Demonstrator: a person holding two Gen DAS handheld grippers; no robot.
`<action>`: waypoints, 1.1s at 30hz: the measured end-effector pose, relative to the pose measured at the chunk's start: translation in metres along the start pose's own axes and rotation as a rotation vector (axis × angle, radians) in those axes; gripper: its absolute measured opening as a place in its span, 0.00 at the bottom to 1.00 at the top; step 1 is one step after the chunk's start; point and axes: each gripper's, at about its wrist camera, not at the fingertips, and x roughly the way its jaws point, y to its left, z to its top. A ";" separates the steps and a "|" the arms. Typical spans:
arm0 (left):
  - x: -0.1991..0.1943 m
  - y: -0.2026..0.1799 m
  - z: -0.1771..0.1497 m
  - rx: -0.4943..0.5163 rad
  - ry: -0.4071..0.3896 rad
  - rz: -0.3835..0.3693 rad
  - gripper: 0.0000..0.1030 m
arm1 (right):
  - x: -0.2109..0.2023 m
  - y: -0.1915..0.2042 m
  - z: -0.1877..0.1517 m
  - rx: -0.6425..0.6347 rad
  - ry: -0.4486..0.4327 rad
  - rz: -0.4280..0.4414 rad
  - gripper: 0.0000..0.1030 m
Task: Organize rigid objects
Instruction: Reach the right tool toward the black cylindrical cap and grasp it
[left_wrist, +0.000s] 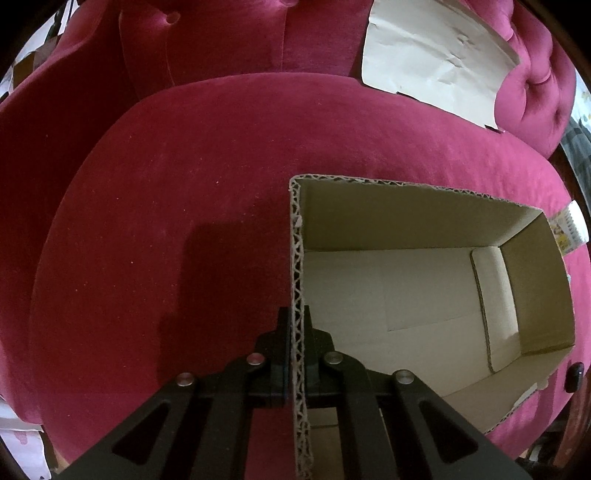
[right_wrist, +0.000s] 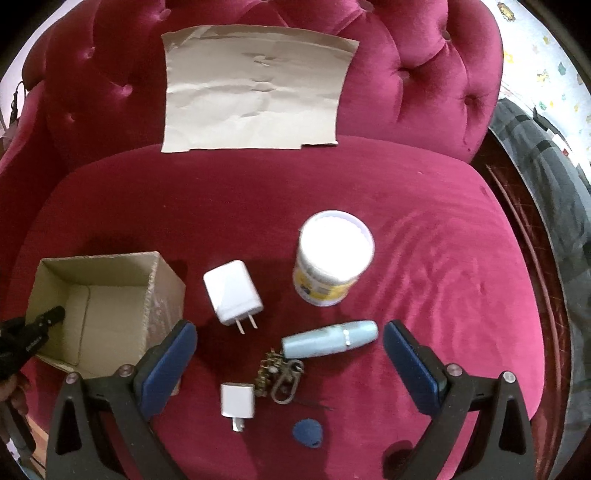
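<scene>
An open, empty cardboard box (left_wrist: 406, 295) sits on a red velvet seat (left_wrist: 166, 221). My left gripper (left_wrist: 297, 332) is shut on the box's near wall, one finger on each side; it also shows at the box (right_wrist: 96, 295) in the right wrist view (right_wrist: 37, 328). My right gripper (right_wrist: 290, 350) is open and hovers above a pale blue tube (right_wrist: 328, 341), a metal keyring (right_wrist: 279, 376), a small white adapter (right_wrist: 237, 400) and a blue cap (right_wrist: 308, 432). A white charger plug (right_wrist: 231, 291) and a white-lidded jar (right_wrist: 332, 258) lie further away.
A creased sheet of brown paper (right_wrist: 255, 88) leans on the tufted backrest (right_wrist: 424, 74). The seat's right edge drops to a dark wooden frame (right_wrist: 517, 206). A grey cloth (right_wrist: 554, 177) lies beyond it.
</scene>
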 end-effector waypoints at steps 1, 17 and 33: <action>0.000 -0.001 0.000 0.007 -0.002 0.005 0.03 | -0.001 -0.003 -0.001 0.001 0.002 -0.003 1.00; -0.001 -0.006 -0.004 0.002 -0.023 0.019 0.03 | 0.003 -0.061 -0.031 0.062 0.092 -0.066 1.00; -0.002 -0.007 -0.008 0.005 -0.041 0.025 0.03 | 0.016 -0.104 -0.077 0.183 0.265 -0.124 1.00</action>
